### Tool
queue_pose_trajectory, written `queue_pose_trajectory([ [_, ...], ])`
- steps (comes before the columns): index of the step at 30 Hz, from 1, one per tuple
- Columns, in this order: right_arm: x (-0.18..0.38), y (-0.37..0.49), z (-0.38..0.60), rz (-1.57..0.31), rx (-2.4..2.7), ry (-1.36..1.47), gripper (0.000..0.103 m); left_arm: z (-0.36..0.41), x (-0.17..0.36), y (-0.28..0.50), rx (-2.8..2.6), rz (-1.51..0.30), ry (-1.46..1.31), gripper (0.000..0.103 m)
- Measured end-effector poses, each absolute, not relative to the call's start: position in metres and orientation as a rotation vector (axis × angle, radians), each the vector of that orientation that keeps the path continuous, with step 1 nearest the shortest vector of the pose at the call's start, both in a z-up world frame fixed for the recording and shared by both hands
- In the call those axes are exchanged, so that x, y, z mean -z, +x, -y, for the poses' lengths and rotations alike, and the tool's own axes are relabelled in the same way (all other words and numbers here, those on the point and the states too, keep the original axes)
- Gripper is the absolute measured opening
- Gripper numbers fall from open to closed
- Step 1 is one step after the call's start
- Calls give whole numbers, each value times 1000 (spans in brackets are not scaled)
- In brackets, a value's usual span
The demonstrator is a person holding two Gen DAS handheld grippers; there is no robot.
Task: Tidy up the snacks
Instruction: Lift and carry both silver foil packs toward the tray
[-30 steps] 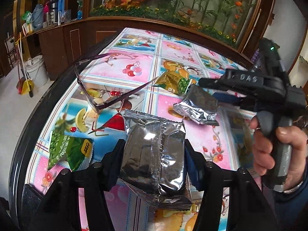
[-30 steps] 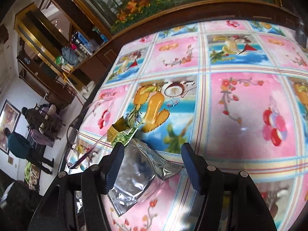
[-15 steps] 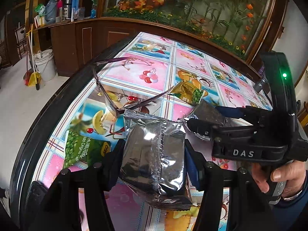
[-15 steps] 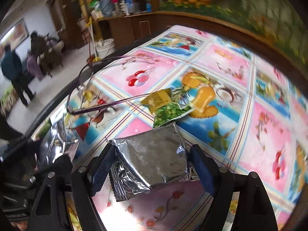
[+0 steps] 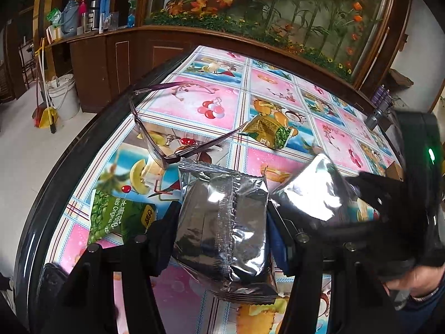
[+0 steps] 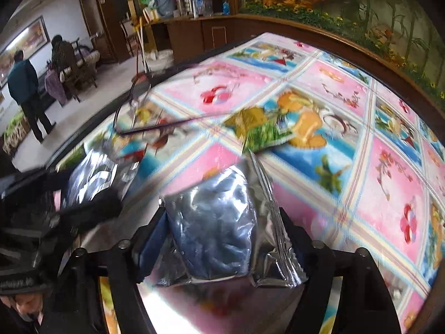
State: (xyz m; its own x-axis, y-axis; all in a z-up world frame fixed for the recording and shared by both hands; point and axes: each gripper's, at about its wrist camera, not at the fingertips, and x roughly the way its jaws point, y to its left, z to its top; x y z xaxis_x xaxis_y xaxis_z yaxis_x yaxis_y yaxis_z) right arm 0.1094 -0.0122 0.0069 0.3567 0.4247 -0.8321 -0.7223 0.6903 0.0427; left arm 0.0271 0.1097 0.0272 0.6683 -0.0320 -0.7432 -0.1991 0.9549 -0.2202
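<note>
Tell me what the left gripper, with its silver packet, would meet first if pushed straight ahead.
Probably the purple-framed eyeglasses: they lie just beyond the silver foil snack packet held in the left gripper. Depth is unclear; if held high enough, it may pass over them.

Purple thin-framed eyeglasses (image 5: 167, 128) open on colourful fruit-print tablecloth (image 5: 211, 105), white plastic bucket (image 5: 64, 94) at ten o'clock, two standing people (image 6: 27, 89) far off

Domestic living-dining room: table under fruit-print oilcloth (image 5: 211, 105), dark wooden sideboard (image 5: 111, 55) holding thermos flasks (image 5: 94, 2), large planted aquarium (image 5: 278, 8), mop bucket (image 5: 62, 94), framed wall picture (image 6: 25, 41).
</note>
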Motion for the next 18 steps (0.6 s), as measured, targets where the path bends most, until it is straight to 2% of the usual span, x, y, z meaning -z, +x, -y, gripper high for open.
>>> queue_pose_trajectory([
  [5,-6,92,39,-927,-724,-331,75,-106,-29,26,-83,-826,-283,58],
  [6,-7,90,49,-919,-722,-298,67,-104,-28,26,-80,-825,-279,58],
  [7,-8,89,56,-914,-722,-264,52,-102,-29,26,-75,-824,-271,58],
  [9,-8,90,71,-923,-734,-162,42,-97,-29,26,-63,-820,-249,58],
  [12,-8,97,87,-922,-762,-52,44,-93,-30,25,-50,-814,-232,58],
  [13,-8,100,91,-943,-773,-4,56,-93,-31,25,-51,-812,-230,58],
  [15,-12,108,98,-966,-747,90,73,-94,-32,26,-64,-807,-229,58],
  [18,-23,113,97,-967,-709,130,74,-99,-34,25,-102,-792,-245,58],
])
